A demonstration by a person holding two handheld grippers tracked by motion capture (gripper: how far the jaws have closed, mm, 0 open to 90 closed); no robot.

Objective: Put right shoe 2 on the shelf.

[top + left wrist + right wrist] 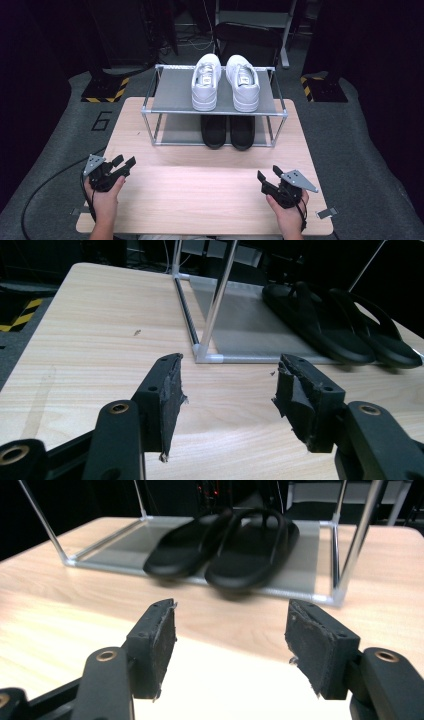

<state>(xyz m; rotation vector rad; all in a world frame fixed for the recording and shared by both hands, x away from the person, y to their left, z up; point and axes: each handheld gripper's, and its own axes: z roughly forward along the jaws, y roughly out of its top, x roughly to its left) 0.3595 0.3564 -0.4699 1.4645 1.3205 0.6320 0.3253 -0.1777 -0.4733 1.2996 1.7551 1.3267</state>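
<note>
Resting low over the near part of the wooden surface (200, 195), both grippers are empty, jaws spread apart with nothing between the pads. Left gripper (126, 162) sits at the near left edge, held in the left hand (106, 197), pointing toward the rack. Right gripper (267, 176) sits at the near right, held in the right hand (287, 212), angled toward the rack too. Metal-framed shoe rack (150, 107) stands at the far middle of the surface, two shelves. White sneakers (226, 82) are side by side on the top shelf. Black sandals (228, 131) are side by side on the bottom shelf, ends reaching the rack's front edge. Left gripper view: rack's front corner post (216, 305) straight ahead, sandals off to the right. Right gripper view: sandals ahead, slightly left of centre, well apart from the jaws.
</note>
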